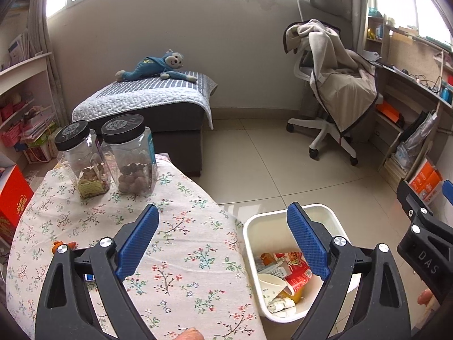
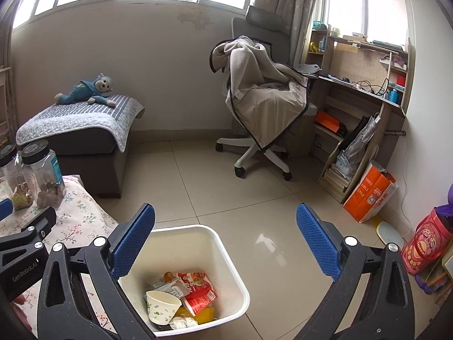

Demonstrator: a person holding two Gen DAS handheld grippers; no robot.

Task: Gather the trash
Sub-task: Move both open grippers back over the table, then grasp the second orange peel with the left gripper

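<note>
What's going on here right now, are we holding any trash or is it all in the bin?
Nothing is held. The left gripper and right gripper are both open and empty, poised by the white trash bin on the floor beside the floral-cloth table. The bin already holds a paper cup, a red wrapper and crumpled paper. Two black-lidded jars stand on the table, and a small orange scrap lies near its edge.

The bin (image 2: 229,257) was smooth cream plastic, faintly glossy, and held a paper cup (image 2: 161,306) and a shiny red wrapper (image 2: 198,291). A matt floral cloth (image 1: 175,243) covered the counter, where two clear plastic jars (image 1: 127,158) wore black lids. The floor tiles (image 2: 263,198) shone. The fingers (image 1: 138,240) had rough, dimpled blue pads on matt black plastic.
</note>
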